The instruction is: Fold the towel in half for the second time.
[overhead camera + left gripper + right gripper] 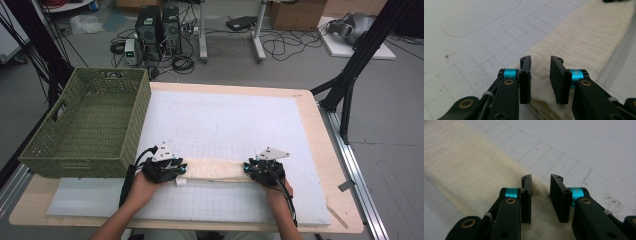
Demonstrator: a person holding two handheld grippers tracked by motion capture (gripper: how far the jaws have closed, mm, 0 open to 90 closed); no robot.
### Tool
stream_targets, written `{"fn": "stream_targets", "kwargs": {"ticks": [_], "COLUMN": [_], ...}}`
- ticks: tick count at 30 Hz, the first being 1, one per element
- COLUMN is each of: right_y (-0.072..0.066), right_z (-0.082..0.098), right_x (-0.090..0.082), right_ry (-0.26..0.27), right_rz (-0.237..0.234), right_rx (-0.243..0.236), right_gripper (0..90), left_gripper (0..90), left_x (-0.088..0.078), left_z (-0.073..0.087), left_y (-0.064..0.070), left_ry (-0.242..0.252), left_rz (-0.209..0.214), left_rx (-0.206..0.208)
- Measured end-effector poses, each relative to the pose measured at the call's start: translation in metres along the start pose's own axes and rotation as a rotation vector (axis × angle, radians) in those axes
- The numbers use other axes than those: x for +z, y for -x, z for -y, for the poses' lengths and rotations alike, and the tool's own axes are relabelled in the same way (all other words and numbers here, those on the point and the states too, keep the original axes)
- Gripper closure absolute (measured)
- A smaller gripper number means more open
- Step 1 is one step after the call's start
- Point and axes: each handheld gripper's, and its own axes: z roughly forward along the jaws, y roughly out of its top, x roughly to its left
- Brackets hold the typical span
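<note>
At nine o'clock on the table (pixel 320 150), one green basket (pixel 85 127). Toward six, one folded cream cloth (pixel 215 170) between two grippers: left gripper (pixel 181 171) and right gripper (pixel 246 170), each parted over a cloth end, gripping nothing. Cloth ends hidden beneath.

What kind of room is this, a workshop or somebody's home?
Most likely a lab or workshop. Computer towers and loose cables sit on the floor, black frame legs flank the table, and a gridded white mat covers it.
</note>
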Motion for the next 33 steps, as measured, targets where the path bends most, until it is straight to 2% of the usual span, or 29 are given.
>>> {"fn": "stream_targets", "kwargs": {"ticks": [2,4,5,8,10,12,13,15,16,19,21,25,29,31,33], "right_y": [0.003,0.008,0.009,0.011,0.012,0.01,0.008,0.002,0.0,-0.003,-0.003,0.001,0.004,0.005,0.005], "right_z": [0.001,0.004,0.006,0.008,0.008,0.011,0.012,0.016,0.018,0.025,0.03,0.032,0.035,0.033,0.032], "right_x": [-0.002,-0.005,-0.008,-0.021,-0.032,-0.043,-0.046,-0.047,-0.047,-0.041,-0.038,-0.041,-0.044,-0.047,-0.053], "right_ry": [-0.003,0.002,0.009,0.062,0.102,0.142,0.147,0.121,0.112,0.06,0.026,0.023,0.029,0.045,0.076], "right_rz": [0.038,0.038,0.045,0.033,0.006,-0.016,-0.024,-0.037,-0.043,-0.051,-0.049,-0.039,-0.051,-0.05,-0.05], "right_rx": [0.004,0.034,0.028,0.034,0.045,0.04,0.027,-0.001,-0.01,-0.027,-0.04,-0.049,-0.034,-0.03,-0.018], "right_gripper": [68.0,66.7,66.0,63.0,61.0,60.1,60.1,60.7,61.6,63.9,65.1,65.5,62.7,60.5,58.8], "left_gripper": [70.4,70.5,70.5,68.2,65.5,63.8,63.8,64.4,65.3,70.8,73.6,75.4,76.0,73.5,67.4], "left_x": [0.001,0.001,0.0,-0.003,-0.009,-0.014,-0.015,-0.013,-0.01,-0.004,-0.003,-0.004,-0.005,-0.007,-0.013], "left_z": [0.001,0.001,0.001,-0.001,-0.004,-0.006,-0.006,-0.006,-0.005,-0.001,0.003,0.004,0.005,0.005,0.003], "left_y": [0.001,0.001,0.001,0.0,-0.002,-0.001,0.001,0.004,0.007,0.01,0.009,0.007,0.008,0.006,0.003], "left_ry": [-0.005,-0.006,-0.009,0.006,0.041,0.086,0.1,0.087,0.064,0.007,-0.017,-0.024,-0.024,-0.014,0.028], "left_rz": [-0.001,-0.007,-0.01,-0.017,-0.013,0.012,0.039,0.063,0.07,0.06,0.049,0.024,0.021,0.019,0.015], "left_rx": [0.005,0.016,0.016,0.002,-0.013,-0.038,-0.038,-0.021,-0.009,0.023,0.027,0.034,0.034,0.022,-0.007]}}
